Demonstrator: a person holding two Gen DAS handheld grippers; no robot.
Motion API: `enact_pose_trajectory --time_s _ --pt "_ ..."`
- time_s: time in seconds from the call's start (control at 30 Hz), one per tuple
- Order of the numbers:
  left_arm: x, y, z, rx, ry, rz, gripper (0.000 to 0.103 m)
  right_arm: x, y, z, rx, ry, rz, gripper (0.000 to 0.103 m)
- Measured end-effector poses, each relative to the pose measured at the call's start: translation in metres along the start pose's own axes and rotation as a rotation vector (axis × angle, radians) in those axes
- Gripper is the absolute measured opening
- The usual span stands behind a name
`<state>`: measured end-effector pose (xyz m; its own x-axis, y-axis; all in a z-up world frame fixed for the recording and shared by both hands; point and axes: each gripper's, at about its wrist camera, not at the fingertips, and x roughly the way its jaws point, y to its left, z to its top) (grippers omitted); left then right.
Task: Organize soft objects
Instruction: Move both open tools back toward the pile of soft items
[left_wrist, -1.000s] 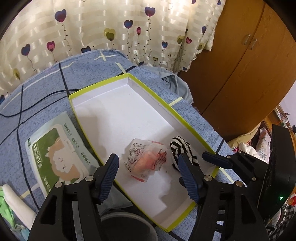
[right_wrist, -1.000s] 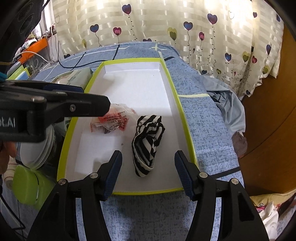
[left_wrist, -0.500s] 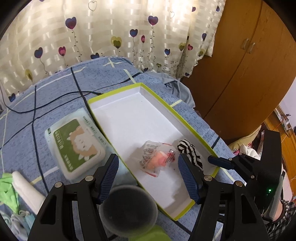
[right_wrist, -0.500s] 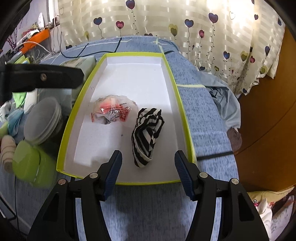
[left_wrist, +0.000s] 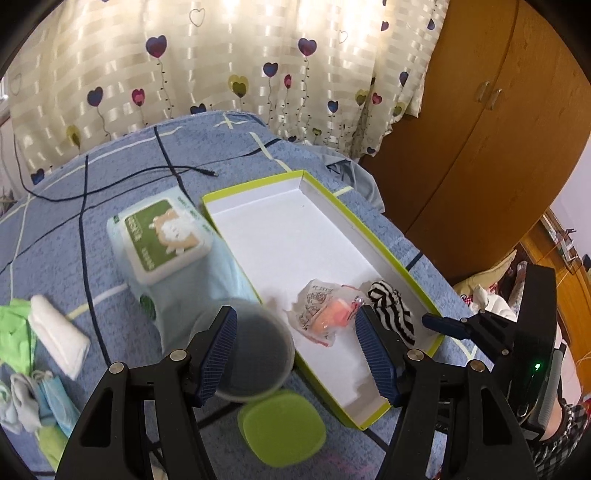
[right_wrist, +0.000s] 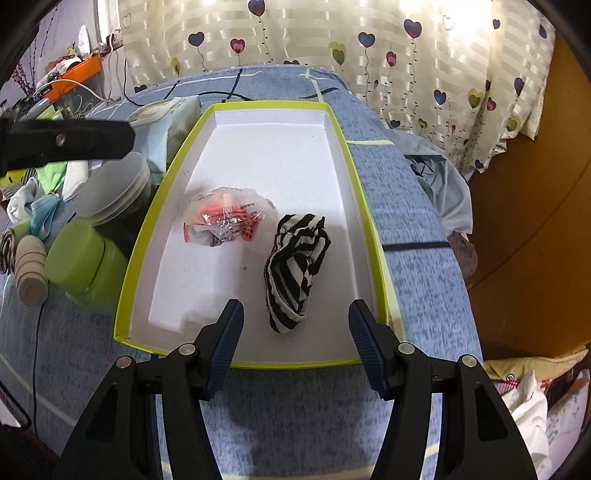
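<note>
A shallow white tray with a lime-green rim (left_wrist: 343, 201) (right_wrist: 356, 173) lies on the blue bed cover. Inside it rest a crinkly clear packet with orange contents (left_wrist: 327, 314) (right_wrist: 227, 219) and a black-and-white striped sock (left_wrist: 393, 314) (right_wrist: 297, 269). My left gripper (left_wrist: 295, 349) hangs open and empty above the tray's left edge and a grey lidded container (left_wrist: 255, 356). My right gripper (right_wrist: 295, 341) is open and empty over the tray's near end, just short of the sock. Left of the tray lie a rolled white cloth (left_wrist: 59, 330), a green cloth (left_wrist: 14, 332) and pale socks (left_wrist: 18, 402).
A green-and-white tissue pack (left_wrist: 160, 236) sits beside the tray. A lime-green jar (right_wrist: 86, 266) and a beige roll (right_wrist: 29, 275) stand near its left side. A black cable (left_wrist: 122, 181) crosses the cover. Curtains and a wooden wardrobe (left_wrist: 498, 129) stand behind the bed.
Both grippers have pulled back from the tray, so more of the bed shows. The left one shifted left, bringing the grey container and cloths into view. Nothing was gripped.
</note>
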<state>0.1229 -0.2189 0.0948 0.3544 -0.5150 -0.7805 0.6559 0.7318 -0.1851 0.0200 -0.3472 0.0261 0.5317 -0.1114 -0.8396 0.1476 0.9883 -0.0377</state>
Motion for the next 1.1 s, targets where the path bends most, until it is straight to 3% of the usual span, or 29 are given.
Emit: enact_pose_trajectory --time_s 0.13,0.4,0.63,0.93,1.1 --pt "-0.005 0.0 -0.01 -0.008 -0.001 -0.008 0.067 -0.009 -0.001 -0.004 0.032 -0.028 0.002 0.06" --pt "-0.027 0.01 -0.033 -0.045 -0.073 0.022 0.067 -0.047 0.01 -0.005 0.012 -0.188 -0.034 0.06" --pt "-0.066 0.027 -0.067 -0.077 -0.158 0.153 0.067 -0.074 0.041 -0.005 -0.052 -0.303 0.007 0.06" --pt "-0.11 0.074 -0.126 -0.227 -0.214 0.301 0.067 -0.078 0.088 -0.009 -0.145 -0.337 0.099 0.06" --pt "-0.129 0.095 -0.16 -0.281 -0.233 0.332 0.067 -0.079 0.117 -0.015 -0.202 -0.355 0.171 0.06"
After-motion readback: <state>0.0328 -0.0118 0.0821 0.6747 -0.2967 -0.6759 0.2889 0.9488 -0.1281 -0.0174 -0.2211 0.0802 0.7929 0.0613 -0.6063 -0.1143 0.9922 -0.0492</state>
